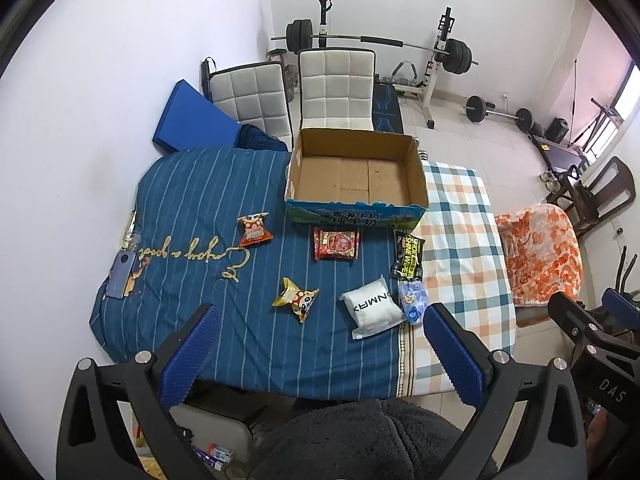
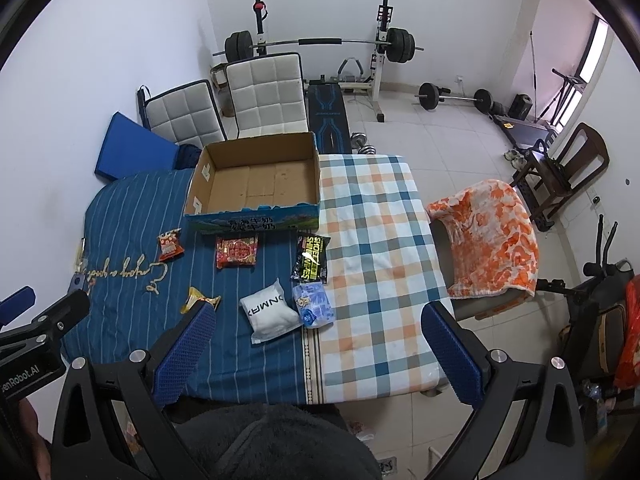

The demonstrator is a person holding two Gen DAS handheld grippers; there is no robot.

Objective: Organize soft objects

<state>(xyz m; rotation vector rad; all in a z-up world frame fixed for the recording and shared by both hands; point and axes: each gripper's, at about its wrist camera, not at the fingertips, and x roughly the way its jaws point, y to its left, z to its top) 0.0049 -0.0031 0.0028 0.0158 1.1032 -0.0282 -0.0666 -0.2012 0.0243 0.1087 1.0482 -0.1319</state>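
Note:
An open cardboard box (image 1: 356, 172) (image 2: 256, 180) with nothing in it stands at the back of the cloth-covered table. In front of it lie soft packets: a red snack bag (image 1: 253, 230) (image 2: 170, 245), a red flat pack (image 1: 337, 243) (image 2: 237, 252), a yellow panda bag (image 1: 297, 298) (image 2: 199, 300), a white pouch (image 1: 374, 307) (image 2: 269, 311), a black wipes pack (image 1: 408, 256) (image 2: 312, 259) and a blue clear packet (image 1: 414, 302) (image 2: 313, 305). My left gripper (image 1: 320, 354) hangs open above the table's near edge. My right gripper (image 2: 318, 354) is open too, further right, with nothing between its fingers.
A phone (image 1: 121, 276) lies at the table's left edge. An orange-patterned blanket (image 2: 492, 236) covers a chair to the right. Two white chairs (image 1: 336, 88) stand behind the box, gym weights (image 2: 320, 46) beyond. A dark fleece garment (image 1: 352, 440) fills the bottom of both views.

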